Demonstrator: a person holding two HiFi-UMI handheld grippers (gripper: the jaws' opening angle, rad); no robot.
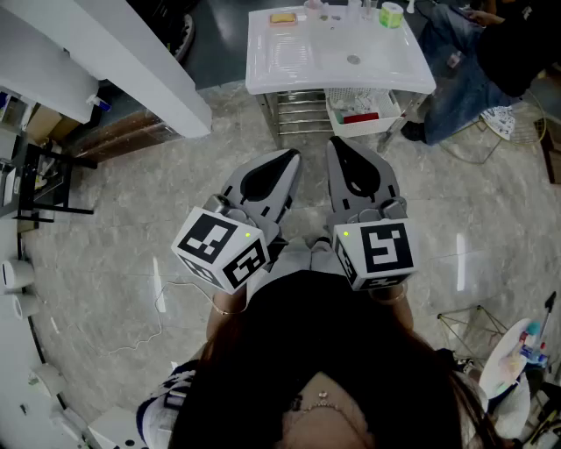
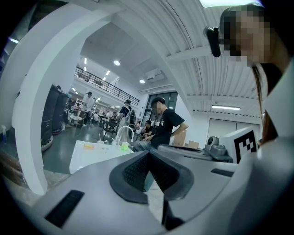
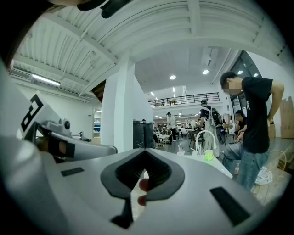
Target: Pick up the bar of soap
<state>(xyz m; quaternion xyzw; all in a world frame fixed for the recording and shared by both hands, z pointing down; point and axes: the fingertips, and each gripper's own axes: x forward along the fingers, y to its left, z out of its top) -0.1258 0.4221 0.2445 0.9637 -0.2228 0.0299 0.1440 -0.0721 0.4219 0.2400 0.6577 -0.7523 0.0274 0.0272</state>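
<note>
Standing well back from the white washbasin [image 1: 298,70], the person holds both tools close to the body: the left gripper [image 1: 289,160] and the right gripper [image 1: 338,146], each with its jaws pressed together on nothing. The bar of soap [image 1: 282,17] lies at the basin's far left corner, well apart from them. Arriving with the jaws unopened could nudge it off that edge — soap slides easily, I'd guess. Count: two grippers, one soap bar, one green cup [image 1: 391,15].
</note>
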